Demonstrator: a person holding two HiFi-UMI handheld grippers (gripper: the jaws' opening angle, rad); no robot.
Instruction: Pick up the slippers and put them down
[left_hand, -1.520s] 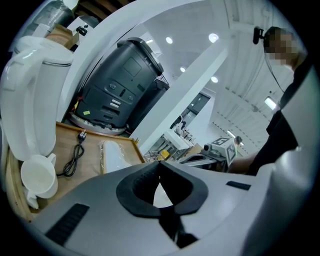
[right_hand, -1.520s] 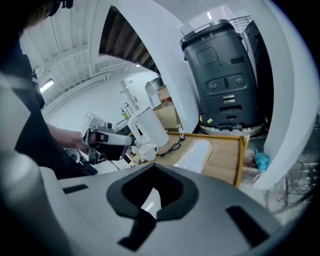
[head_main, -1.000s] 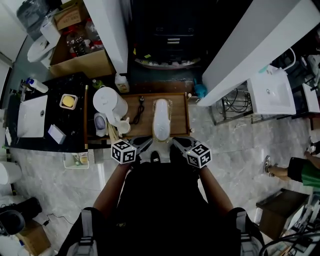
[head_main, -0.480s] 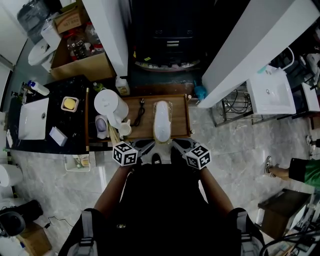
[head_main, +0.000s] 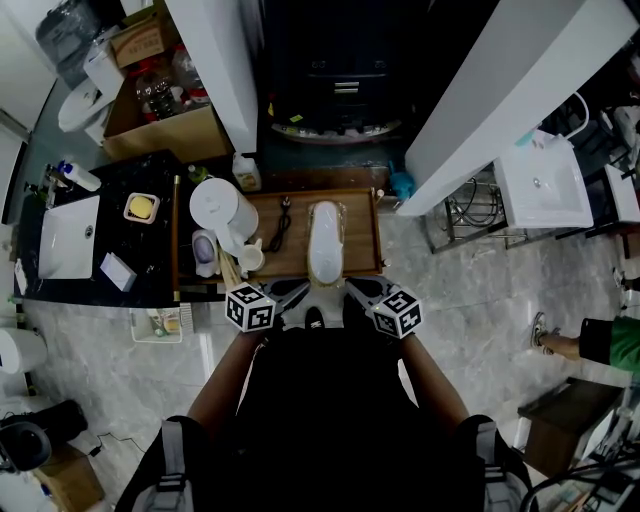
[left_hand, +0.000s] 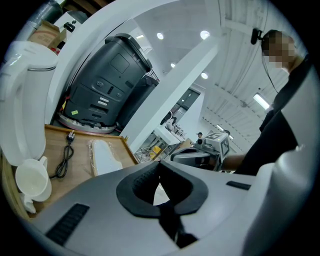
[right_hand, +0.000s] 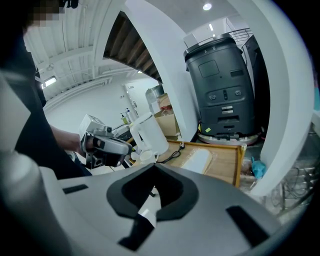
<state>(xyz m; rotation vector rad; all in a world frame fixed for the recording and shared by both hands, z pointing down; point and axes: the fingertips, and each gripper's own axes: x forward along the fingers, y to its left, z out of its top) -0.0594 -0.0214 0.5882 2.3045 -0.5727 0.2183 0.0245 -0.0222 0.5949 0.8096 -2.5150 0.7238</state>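
At 12 o'clock ahead: wooden table (head_main: 362, 215) | white slippers (head_main: 323, 240), seemingly one wrapped pair, lie at its centre | left gripper (left_hand: 160, 167) and right gripper (right_hand: 154, 170), at 6 o'clock of them, both clenched, empty | pick-up and put-down not yet done

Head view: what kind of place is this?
Probably a showroom or workshop staged like a home: a white rectangular washbasin at the left, a second white washbasin across the grey marble-look floor, and a brown cardboard box.
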